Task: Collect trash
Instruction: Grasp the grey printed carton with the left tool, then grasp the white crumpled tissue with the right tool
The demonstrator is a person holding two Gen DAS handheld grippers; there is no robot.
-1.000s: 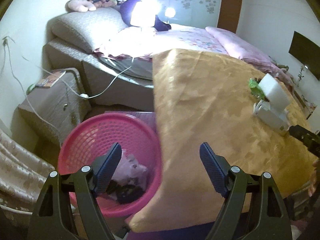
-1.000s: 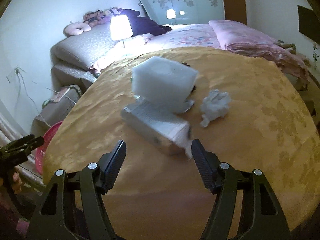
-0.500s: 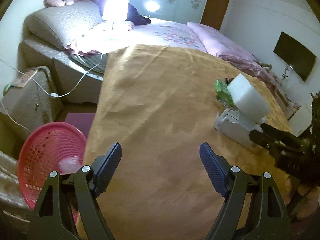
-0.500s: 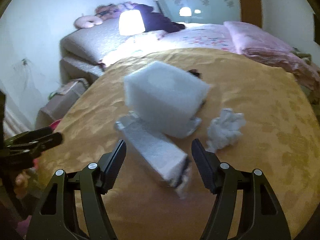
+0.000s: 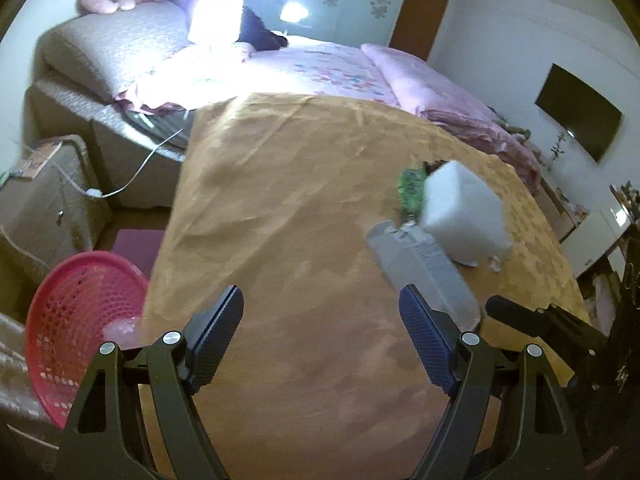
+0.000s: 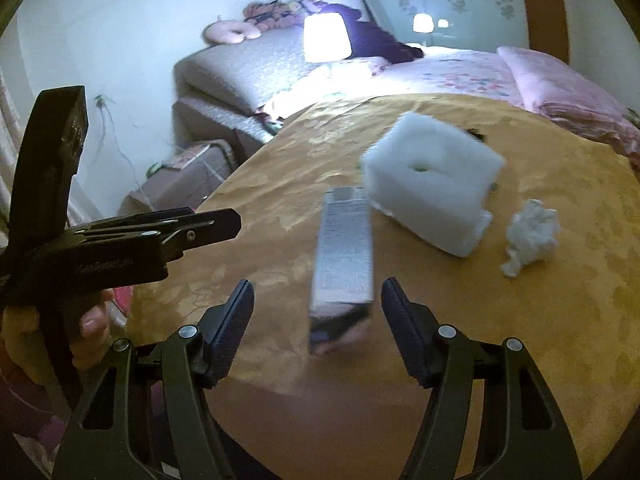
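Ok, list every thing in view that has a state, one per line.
Left hand-held gripper: open, empty, over the cloth.
Right hand-held gripper: open, carton end between its pads.
Grey carton: lying flat, near end open.
White foam block: resting on the gold cloth.
Tissue: crumpled.
Pink basket: on the floor, some trash inside.
Lamp: lit.

Gold patterned cloth (image 5: 304, 216) over table. Behind it, bed (image 5: 332, 68) with pink floral cover, folded pink quilt (image 5: 432, 84) along far side. Lit lamp (image 5: 216, 16) near grey headboard (image 5: 116, 48) — plush toys (image 6: 272, 12) on top. Dark TV (image 5: 578, 110) on wall — brown door (image 5: 420, 16) beyond.
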